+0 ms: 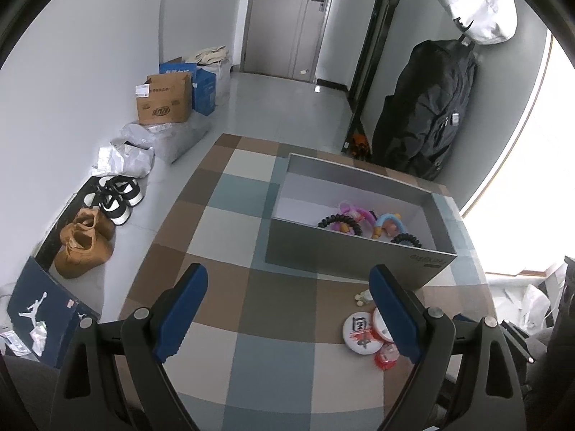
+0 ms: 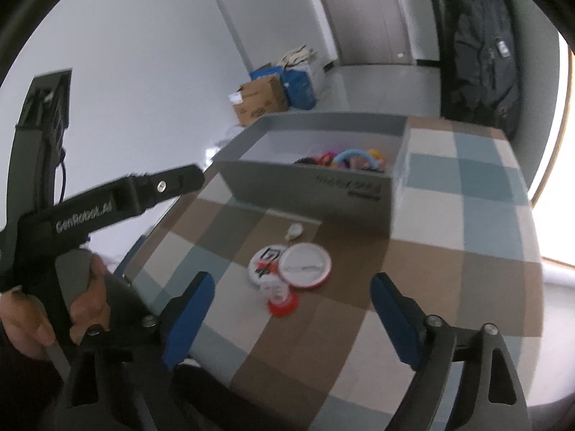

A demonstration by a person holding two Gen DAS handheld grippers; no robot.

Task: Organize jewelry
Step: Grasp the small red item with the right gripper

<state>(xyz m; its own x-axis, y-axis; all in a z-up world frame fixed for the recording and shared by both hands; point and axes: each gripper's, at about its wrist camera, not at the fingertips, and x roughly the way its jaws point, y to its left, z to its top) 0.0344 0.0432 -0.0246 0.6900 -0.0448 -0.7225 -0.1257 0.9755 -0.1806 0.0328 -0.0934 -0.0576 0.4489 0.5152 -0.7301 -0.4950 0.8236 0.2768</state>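
Checked cloth covers the table (image 2: 431, 287), where a grey box (image 1: 345, 255) already holds coiled bands and bright trinkets (image 1: 363, 221). Near its front wall lie two round badges (image 2: 293, 265), a small red piece (image 2: 278, 296) and a pale bead (image 2: 294, 231), overlapping or close together. Both the left gripper (image 1: 287, 309) and the right gripper (image 2: 291, 318) stand wide and empty. Closing on the heap risks pinching two pieces or flicking one off the cloth.

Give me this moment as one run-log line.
left gripper: open, empty | right gripper: open, empty, aimed at badges on checked cloth | grey box: holds hair ties | small white piece: outside box
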